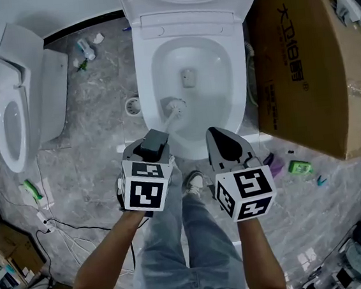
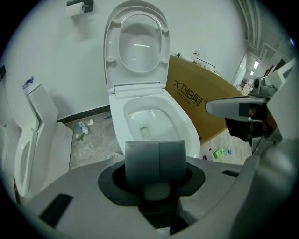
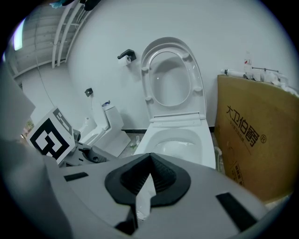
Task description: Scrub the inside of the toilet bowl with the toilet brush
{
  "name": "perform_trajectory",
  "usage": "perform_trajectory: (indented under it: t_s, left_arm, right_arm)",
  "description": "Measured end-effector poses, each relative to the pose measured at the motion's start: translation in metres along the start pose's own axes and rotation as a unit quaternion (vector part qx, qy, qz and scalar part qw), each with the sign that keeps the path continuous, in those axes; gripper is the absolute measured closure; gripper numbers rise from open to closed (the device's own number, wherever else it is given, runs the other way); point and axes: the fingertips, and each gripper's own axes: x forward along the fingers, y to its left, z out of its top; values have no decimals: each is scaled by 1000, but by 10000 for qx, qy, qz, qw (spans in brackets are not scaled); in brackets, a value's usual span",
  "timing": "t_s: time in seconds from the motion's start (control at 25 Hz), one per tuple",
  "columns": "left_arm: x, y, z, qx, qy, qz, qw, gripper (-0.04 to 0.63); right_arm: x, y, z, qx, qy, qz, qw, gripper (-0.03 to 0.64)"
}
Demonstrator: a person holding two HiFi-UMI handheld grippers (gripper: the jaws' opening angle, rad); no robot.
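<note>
Toilet brush (image 1: pixel 174 108) inside the toilet bowl (image 1: pixel 145 80): its round white bristle head lies against the near inner wall, left of the drain opening, and its pale shaft slants back up over the front rim to the left gripper (image 1: pixel 152 147). That gripper's jaws are clamped on a grey block that appears to be the brush's grip end, probably so that the head can reach the bowl from a standing position. The right gripper (image 1: pixel 222 141) is held alongside, just above the front rim. Its jaws are together on nothing, and it takes no part in the grasp. The seat and lid (image 2: pixel 136 44) stand raised against the wall, leaving the bowl fully open. A large cardboard box (image 1: pixel 306 63) leans at the bowl's right, and a second toilet (image 1: pixel 12 126) stands well apart at its left.
</note>
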Motion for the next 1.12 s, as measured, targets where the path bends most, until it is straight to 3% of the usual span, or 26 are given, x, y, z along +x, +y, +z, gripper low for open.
perform_trajectory:
  t_s: [0.48, 1.12]
  left_arm:
    - [1, -35, -9, 101, 220, -618, 9978, 442]
    - [22, -66, 22, 190, -129, -1061, 9941, 442]
  right_arm:
    - [-8, -4, -4, 60, -11, -97, 9999, 618]
    - [-12, -22, -4, 197, 4, -316, 9993, 618]
